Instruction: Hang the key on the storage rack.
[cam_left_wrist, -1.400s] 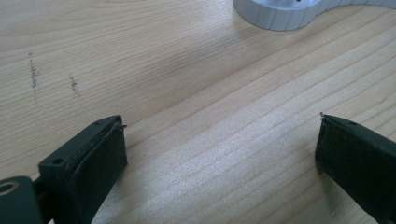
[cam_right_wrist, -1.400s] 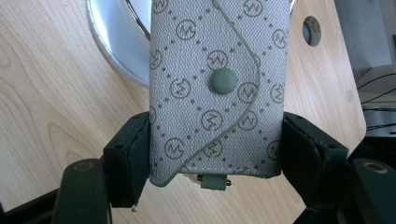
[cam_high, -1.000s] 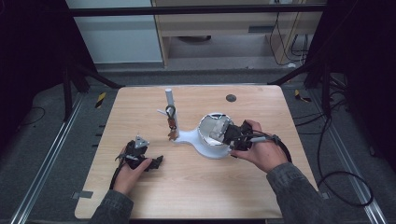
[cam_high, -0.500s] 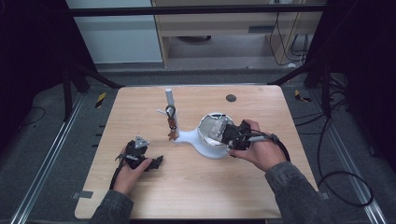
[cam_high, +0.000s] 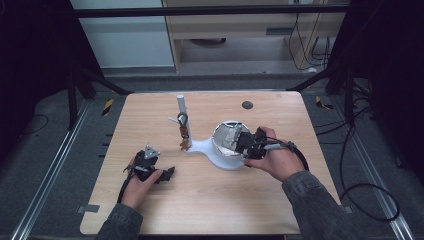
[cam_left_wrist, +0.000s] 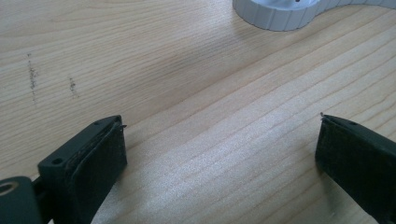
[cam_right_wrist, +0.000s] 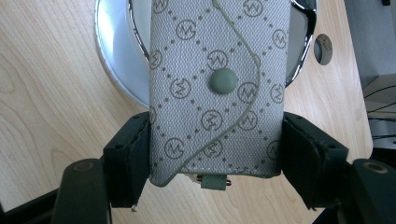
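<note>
Right claw (cam_right_wrist: 215, 154) clamped on grey monogram key pouch (cam_right_wrist: 217, 84), held over round dish of white stand (cam_high: 220, 155), 3 o'clock of bench (cam_high: 210, 200) centre. Left claw (cam_left_wrist: 219, 154) open, empty, at 8 o'clock. Pouch likely light, soft fabric, compressible; best gripped across side edges, clear of snap button (cam_right_wrist: 223, 80).

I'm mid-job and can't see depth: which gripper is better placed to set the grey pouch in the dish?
Right. The right gripper is clamped on the pouch above the dish; the left gripper rests open, apart.
</note>
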